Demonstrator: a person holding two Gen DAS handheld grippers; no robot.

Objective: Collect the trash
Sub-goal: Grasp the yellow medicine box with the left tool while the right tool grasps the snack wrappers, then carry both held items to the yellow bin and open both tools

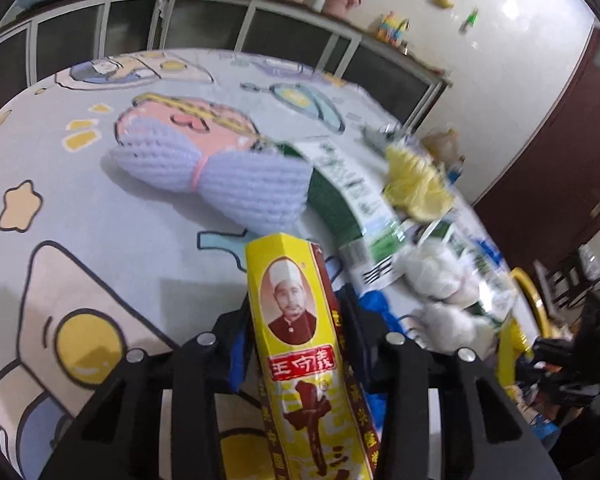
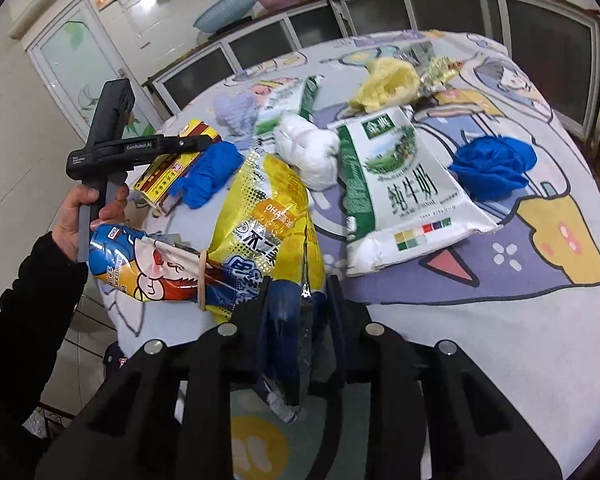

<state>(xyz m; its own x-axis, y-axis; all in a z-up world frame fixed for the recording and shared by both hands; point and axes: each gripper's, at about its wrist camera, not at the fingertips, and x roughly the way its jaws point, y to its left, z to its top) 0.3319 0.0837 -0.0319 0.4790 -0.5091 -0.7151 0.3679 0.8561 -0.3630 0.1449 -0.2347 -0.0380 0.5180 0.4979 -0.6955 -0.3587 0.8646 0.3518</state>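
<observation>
My left gripper (image 1: pixel 298 304) is shut on a tall yellow box (image 1: pixel 296 320) with a portrait on it, its end pointing away from me. In the right wrist view my right gripper (image 2: pixel 296 292) is shut on the lower edge of a yellow snack bag (image 2: pixel 272 208) lying on the table. Beside it lies a blue and orange bag (image 2: pixel 152 264) bound with a rubber band. Further back are a green and white milk bag (image 2: pixel 396 184), a white crumpled bag (image 2: pixel 308 148), a yellow crumpled bag (image 2: pixel 384 84) and two blue gloves (image 2: pixel 492 164) (image 2: pixel 208 172).
The round table (image 2: pixel 500 340) carries a cartoon cloth; its edge drops off at the left, where a hand (image 2: pixel 80 208) holds the left gripper's handle. A lavender knitted bundle (image 1: pixel 220 176) lies mid-table. Glass-fronted cabinets (image 1: pixel 204 28) stand behind.
</observation>
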